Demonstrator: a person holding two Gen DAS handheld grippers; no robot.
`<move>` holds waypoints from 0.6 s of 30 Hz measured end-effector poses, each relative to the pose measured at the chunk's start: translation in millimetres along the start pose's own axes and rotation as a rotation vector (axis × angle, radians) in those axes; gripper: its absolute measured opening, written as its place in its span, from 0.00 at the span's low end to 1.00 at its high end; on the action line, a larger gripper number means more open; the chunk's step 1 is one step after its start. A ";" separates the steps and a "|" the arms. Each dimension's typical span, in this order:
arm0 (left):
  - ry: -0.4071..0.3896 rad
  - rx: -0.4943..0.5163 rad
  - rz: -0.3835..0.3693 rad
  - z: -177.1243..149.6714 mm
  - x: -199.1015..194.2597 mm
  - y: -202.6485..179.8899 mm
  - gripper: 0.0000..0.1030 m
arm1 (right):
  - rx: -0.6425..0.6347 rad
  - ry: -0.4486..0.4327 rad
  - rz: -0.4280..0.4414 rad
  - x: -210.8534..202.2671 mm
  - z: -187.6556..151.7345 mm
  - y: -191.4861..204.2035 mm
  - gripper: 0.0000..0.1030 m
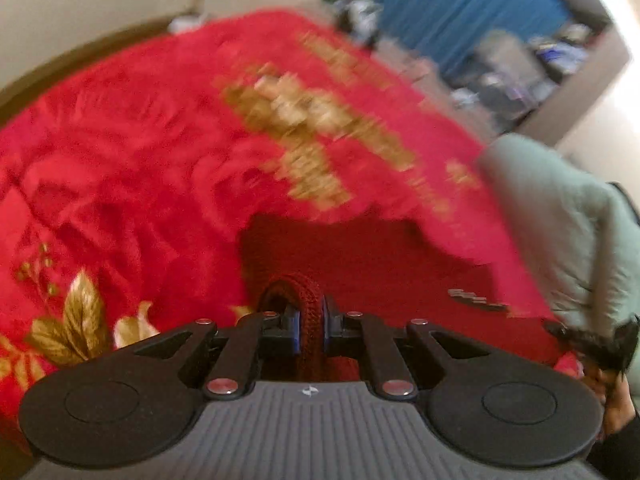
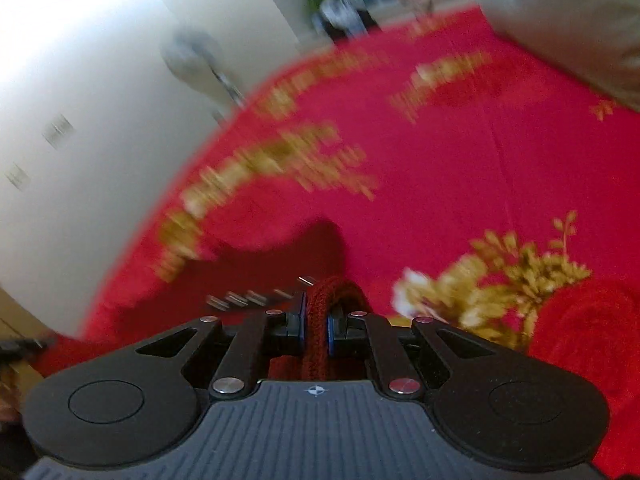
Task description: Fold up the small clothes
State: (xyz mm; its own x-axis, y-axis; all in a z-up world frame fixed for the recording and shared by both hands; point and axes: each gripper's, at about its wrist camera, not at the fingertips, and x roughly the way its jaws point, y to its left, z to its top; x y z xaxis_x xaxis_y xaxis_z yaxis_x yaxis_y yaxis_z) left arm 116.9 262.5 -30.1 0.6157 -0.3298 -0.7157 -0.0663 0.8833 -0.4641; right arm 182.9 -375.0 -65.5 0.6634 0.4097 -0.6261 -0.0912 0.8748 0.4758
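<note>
A dark red knitted garment [image 1: 360, 256] lies spread over a red floral blanket [image 1: 140, 160] on a bed. My left gripper [image 1: 310, 330] is shut on a ribbed edge of that garment, which bulges up between the blue pads. In the right wrist view the same red garment [image 2: 316, 248] stretches ahead, with a row of small silver marks near its left side. My right gripper [image 2: 317, 328] is shut on another ribbed edge of it. Both views are smeared by motion.
The red blanket [image 2: 460, 160] has gold flower patterns. A person's pale green padded sleeve [image 1: 568, 220] with a dark cuff enters at the right of the left wrist view. White walls [image 2: 100, 100], a blue curtain [image 1: 460, 4] and cluttered shelves [image 1: 540, 72] stand beyond the bed.
</note>
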 end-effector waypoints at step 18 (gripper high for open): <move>-0.066 -0.122 0.008 -3.4 -18.3 37.4 0.38 | 0.030 -0.081 -0.114 -2.4 -18.8 -21.0 0.32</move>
State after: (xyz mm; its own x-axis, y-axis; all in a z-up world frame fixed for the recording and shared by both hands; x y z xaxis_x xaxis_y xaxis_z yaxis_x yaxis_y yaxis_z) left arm 100.5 300.4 -36.1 0.6648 -0.2968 -0.6855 -0.1641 0.8372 -0.5216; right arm 169.3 -389.5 -85.6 0.7262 0.2844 -0.6259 0.0097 0.9061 0.4230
